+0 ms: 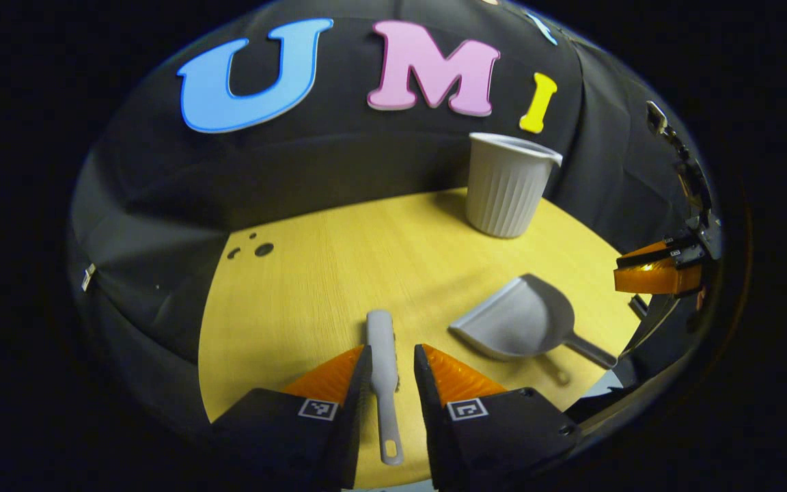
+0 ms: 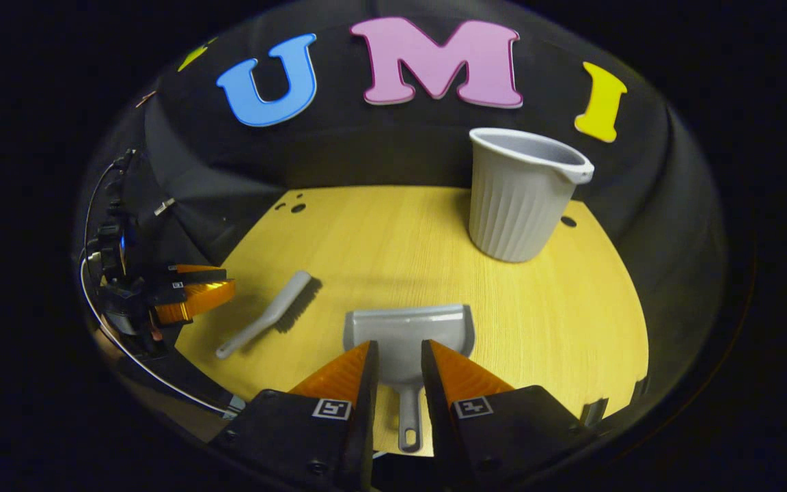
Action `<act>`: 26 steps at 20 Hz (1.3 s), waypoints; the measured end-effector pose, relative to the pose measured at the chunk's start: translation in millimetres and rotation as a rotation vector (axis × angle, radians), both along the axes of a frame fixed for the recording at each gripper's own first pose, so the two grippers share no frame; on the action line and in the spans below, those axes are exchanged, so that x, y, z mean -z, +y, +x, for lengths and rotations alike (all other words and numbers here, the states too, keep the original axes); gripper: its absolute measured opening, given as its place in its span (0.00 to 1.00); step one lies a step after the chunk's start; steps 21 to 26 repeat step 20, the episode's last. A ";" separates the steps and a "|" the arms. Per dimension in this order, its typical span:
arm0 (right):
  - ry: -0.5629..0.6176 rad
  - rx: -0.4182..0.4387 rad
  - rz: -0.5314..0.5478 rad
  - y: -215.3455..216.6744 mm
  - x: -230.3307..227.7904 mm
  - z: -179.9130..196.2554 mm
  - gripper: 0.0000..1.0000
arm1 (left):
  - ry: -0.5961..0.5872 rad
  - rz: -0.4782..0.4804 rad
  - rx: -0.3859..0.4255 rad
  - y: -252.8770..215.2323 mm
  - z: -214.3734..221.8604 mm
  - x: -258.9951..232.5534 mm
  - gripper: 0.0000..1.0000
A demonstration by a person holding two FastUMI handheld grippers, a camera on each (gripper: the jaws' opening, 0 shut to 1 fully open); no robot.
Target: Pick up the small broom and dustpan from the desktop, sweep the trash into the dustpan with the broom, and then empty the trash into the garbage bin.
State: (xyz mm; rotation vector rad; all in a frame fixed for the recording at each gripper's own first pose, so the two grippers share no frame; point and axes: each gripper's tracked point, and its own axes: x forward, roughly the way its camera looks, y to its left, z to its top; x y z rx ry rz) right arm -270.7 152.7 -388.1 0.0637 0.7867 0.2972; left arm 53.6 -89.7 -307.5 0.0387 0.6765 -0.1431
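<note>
broom (image 1: 381, 348) grey | dustpan (image 1: 522, 318) grey | ribbed bin (image 1: 508, 184) grey | desktop (image 1: 339, 287) yellow woodgrain

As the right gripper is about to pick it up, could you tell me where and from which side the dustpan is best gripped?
Probably by its handle, coming from the near edge of the table. The dustpan lies flat with its thin handle pointing at the right gripper, whose open fingers already straddle it. The scoop looks too wide to pinch, and its mouth faces the bin.

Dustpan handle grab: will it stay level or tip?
Probably tips pan-end down: the dustpan has a wide scoop ahead of a thin handle. Looks like light, stiff plastic. The smooth narrow handle may twist between the jaws.
</note>
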 end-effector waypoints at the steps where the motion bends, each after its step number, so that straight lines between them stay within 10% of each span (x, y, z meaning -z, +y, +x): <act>1: -0.053 -0.003 -0.003 1.0 -15.2 7.2 0.40 | -0.048 -0.017 -0.007 -1.0 5.7 -14.2 0.43; 11: -0.431 0.053 -0.009 -0.6 -123.4 40.8 0.39 | -0.368 -0.052 -0.001 -14.5 20.8 -120.0 0.47; 26: -0.409 0.079 -0.010 -1.2 -121.9 42.8 0.38 | -0.359 -0.054 0.023 -19.5 24.0 -120.4 0.47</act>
